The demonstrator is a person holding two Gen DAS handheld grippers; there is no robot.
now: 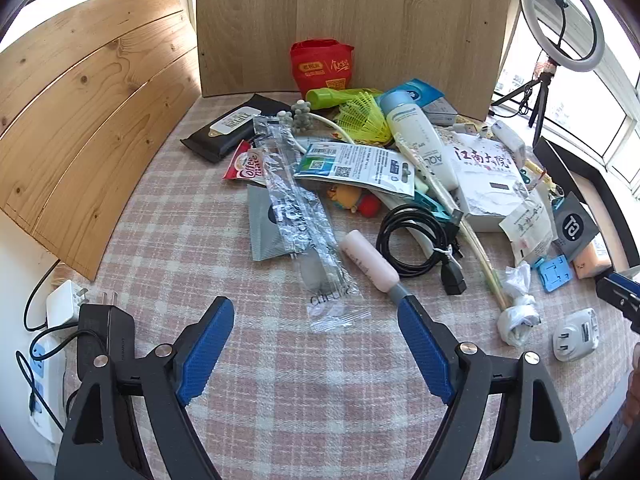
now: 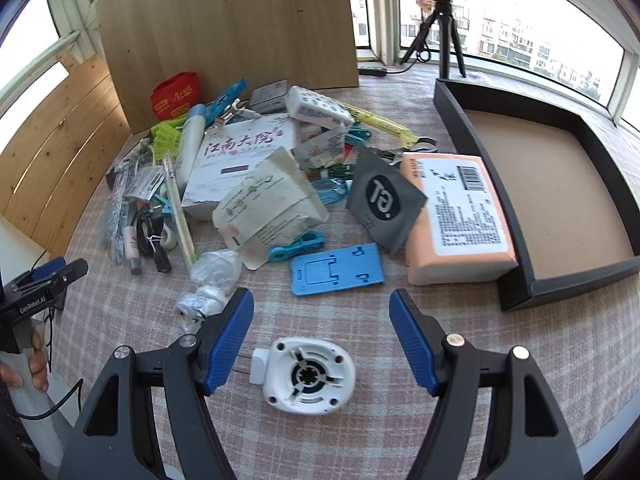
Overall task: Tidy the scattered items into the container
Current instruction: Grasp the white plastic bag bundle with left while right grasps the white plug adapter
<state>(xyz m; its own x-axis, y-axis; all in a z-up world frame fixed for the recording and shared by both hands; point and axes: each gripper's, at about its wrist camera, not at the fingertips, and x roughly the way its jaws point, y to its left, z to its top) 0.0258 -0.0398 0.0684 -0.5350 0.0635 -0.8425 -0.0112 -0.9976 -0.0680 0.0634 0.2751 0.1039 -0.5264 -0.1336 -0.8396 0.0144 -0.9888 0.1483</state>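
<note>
A heap of small items covers the checked cloth. In the left wrist view my left gripper stands open above bare cloth, just short of a clear plastic sleeve and a pink tube; a coiled black cable lies beyond. In the right wrist view my right gripper stands open over a white round plug adapter, which lies between its fingers without contact. Beyond it lie a blue phone stand and an orange tissue pack. The black tray with a brown floor sits at the right.
Wooden boards stand behind and to the left of the heap. A ring light on a tripod stands at the far right near the windows. A white power strip and chargers lie off the left edge. A hand holds the left gripper's handle.
</note>
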